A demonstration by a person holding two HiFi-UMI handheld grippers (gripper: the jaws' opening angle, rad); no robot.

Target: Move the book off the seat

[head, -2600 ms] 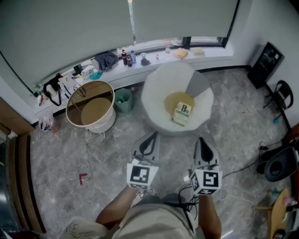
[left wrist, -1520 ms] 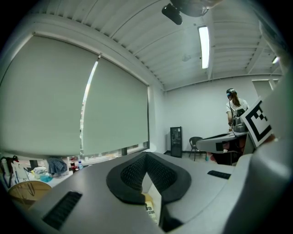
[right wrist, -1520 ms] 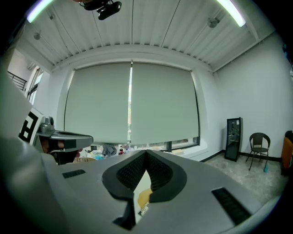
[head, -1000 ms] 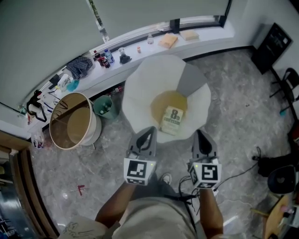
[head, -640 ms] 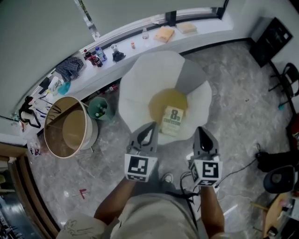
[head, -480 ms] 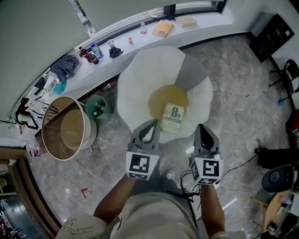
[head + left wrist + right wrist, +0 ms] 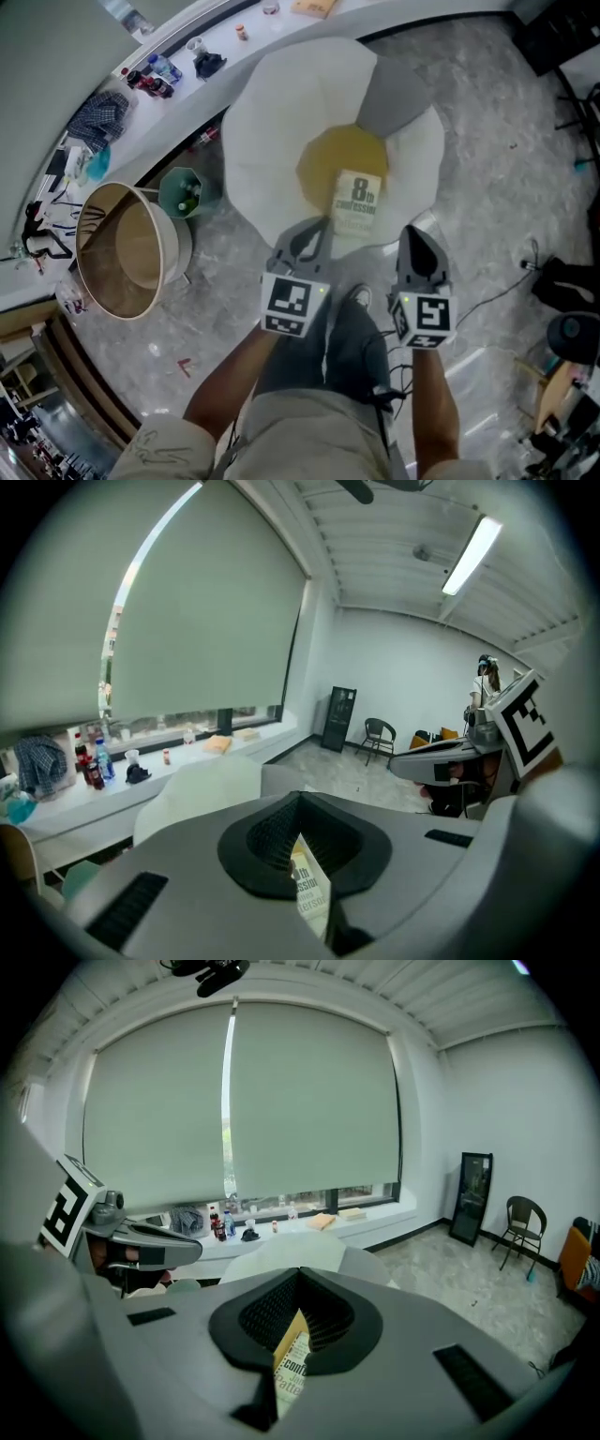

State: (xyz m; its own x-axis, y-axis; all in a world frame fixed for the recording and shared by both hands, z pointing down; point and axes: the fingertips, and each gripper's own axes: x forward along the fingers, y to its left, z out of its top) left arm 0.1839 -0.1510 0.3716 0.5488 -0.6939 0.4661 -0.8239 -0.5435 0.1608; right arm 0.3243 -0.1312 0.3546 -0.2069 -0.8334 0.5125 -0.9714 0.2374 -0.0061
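A grey marbled floor (image 7: 487, 178) fills most of the head view, with a long white window ledge (image 7: 178, 47) curving across the upper left of the frame. A broad white armchair (image 7: 272, 131) sits at upper centre, a grey cushion (image 7: 394, 94) propped at its upper right. A round tan basket (image 7: 127, 248) stands at the left of the frame, well apart from the chair, with a small green bin (image 7: 187, 192) between the two.

A yellow seat pad (image 7: 333, 164) lies in the middle of the chair. The book (image 7: 357, 202), pale-covered with dark lettering, rests on the pad's lower edge, toward the front of the seat, at centre frame.

Below it a person holds both tools out over the chair's front rim. The left gripper (image 7: 314, 232) points at the book's lower left corner and the right gripper (image 7: 418, 236) sits just right of and below the book. Each carries a marker cube.

In the left gripper view the left gripper (image 7: 298, 803) is clenched with nothing held; the book (image 7: 309, 888) shows through the notch beneath the tips. In the right gripper view the right gripper (image 7: 300, 1277) is likewise clamped tight and empty, the book (image 7: 289, 1372) and a strip of yellow pad visible beyond it.

Bottles (image 7: 150, 80) and a checked cloth (image 7: 94, 117) crowd the ledge at upper left.
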